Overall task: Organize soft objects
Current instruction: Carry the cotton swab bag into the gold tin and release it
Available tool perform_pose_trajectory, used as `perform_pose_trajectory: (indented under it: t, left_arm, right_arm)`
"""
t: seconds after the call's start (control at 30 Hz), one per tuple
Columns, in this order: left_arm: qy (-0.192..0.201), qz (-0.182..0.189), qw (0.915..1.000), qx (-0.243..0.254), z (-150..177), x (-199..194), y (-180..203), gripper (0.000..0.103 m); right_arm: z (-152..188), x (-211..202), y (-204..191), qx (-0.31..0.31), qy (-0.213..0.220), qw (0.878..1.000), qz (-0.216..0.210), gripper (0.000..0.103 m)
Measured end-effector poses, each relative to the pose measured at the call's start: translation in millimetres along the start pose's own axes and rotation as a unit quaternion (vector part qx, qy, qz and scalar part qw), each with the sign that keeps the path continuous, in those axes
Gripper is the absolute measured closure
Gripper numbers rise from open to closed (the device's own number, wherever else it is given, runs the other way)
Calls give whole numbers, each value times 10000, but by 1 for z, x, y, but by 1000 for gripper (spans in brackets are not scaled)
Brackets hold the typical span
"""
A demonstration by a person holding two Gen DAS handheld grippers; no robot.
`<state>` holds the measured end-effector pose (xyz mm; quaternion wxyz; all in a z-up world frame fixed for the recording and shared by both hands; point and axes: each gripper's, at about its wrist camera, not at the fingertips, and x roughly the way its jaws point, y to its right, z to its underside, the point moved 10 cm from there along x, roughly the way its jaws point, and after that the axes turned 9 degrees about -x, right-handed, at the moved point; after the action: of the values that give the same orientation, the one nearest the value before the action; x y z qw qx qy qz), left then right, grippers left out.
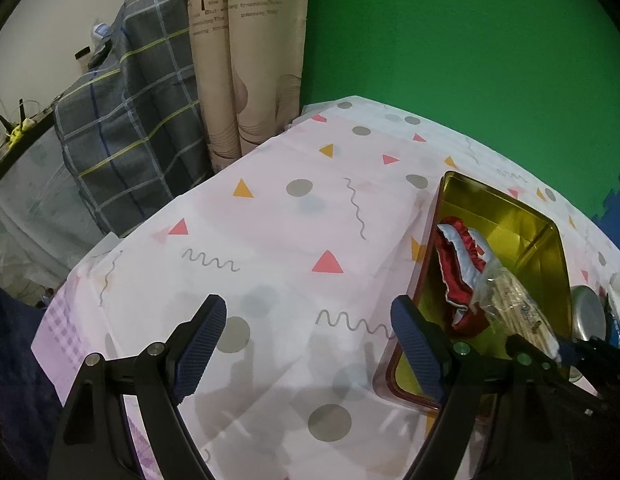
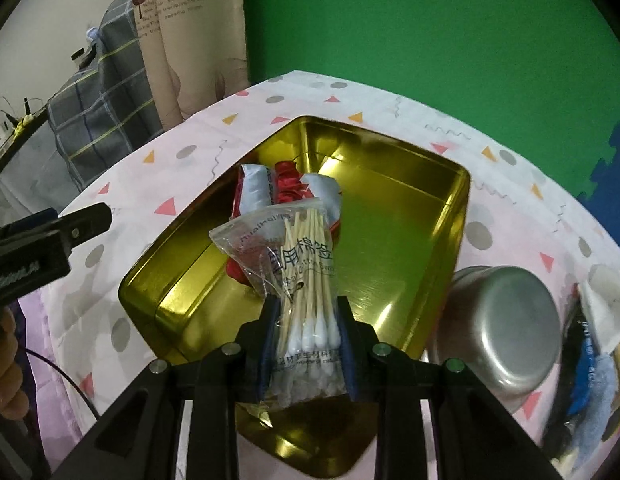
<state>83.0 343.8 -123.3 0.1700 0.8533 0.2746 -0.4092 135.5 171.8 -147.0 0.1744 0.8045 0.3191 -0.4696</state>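
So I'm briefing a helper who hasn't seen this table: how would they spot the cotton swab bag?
Find the gold tin on the patterned tablecloth. Above it, the right tongs pinch a clear bag of cotton swabs. Unlike the red and pale blue fabric lying in the tin, it is see-through, showing wooden sticks.

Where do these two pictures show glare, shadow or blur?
Right wrist view: bright glare streaks inside the gold metal tin; the steel bowl is blurred. Left wrist view: soft gripper shadows on the patterned tablecloth; fisheye bends the table edge.

Glossy gold metal tin (image 2: 429,216), crinkly clear plastic swab bag (image 2: 270,248), matt steel bowl (image 2: 505,320).
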Motion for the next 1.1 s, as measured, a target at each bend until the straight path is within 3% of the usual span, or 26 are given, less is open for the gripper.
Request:
perform_pose_trajectory:
  t: [0.33, 0.5, 0.67, 0.9, 1.1]
  left_arm:
    - [8, 74, 9999, 128, 4, -3, 11, 20]
    - [48, 105, 9997, 202, 4, -5, 16, 20]
    - [41, 170, 9995, 256, 5, -6, 21, 20]
    - [55, 182, 9991, 386, 9, -7, 29, 20]
    - [110, 173, 9982, 560, 13, -10, 38, 20]
  right_arm:
    - [1, -2, 1, 84, 9, 10000, -43, 72]
    - [3, -7, 7, 164, 22, 9999, 32, 64]
    - [2, -20, 15, 291, 173, 9994, 42, 56]
    - [9, -49, 28, 456, 399, 9982, 13, 54]
    - [33, -81, 52, 634, 524, 9965, 140, 51]
